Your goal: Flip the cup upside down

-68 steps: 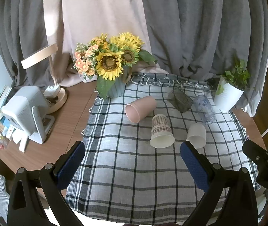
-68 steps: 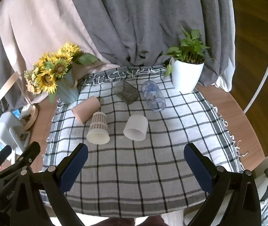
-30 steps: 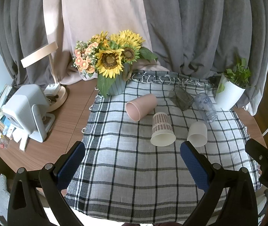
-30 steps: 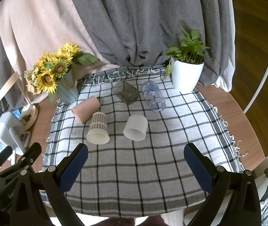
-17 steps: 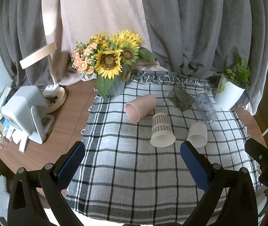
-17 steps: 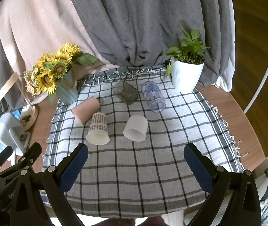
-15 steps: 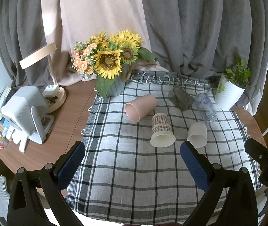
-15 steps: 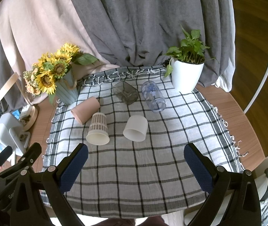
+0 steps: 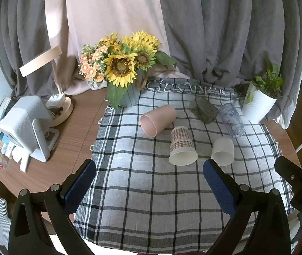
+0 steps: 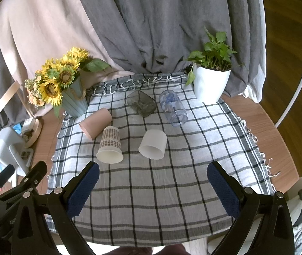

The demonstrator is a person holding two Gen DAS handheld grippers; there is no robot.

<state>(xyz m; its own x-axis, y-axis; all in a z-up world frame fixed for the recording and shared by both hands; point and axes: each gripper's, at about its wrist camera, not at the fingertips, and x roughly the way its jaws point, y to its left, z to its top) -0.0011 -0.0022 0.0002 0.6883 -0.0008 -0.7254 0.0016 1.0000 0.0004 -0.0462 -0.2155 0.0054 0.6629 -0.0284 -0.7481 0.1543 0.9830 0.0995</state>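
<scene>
No shift: patterned cup (image 9: 181, 146) beyond parted jaws

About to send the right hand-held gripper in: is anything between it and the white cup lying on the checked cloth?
Nothing visible. The right hand-held gripper is open, and only bare checked cloth lies between it and the white cup. The patterned paper cup lies off to the left.

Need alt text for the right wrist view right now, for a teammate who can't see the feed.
Five cups lie on their sides on a checked cloth: a pink cup, a patterned paper cup, a white cup, a dark glass and a clear tumbler. The right hand-held gripper hangs open and empty near the cloth's front; sunflowers and a potted plant stand behind.
</scene>
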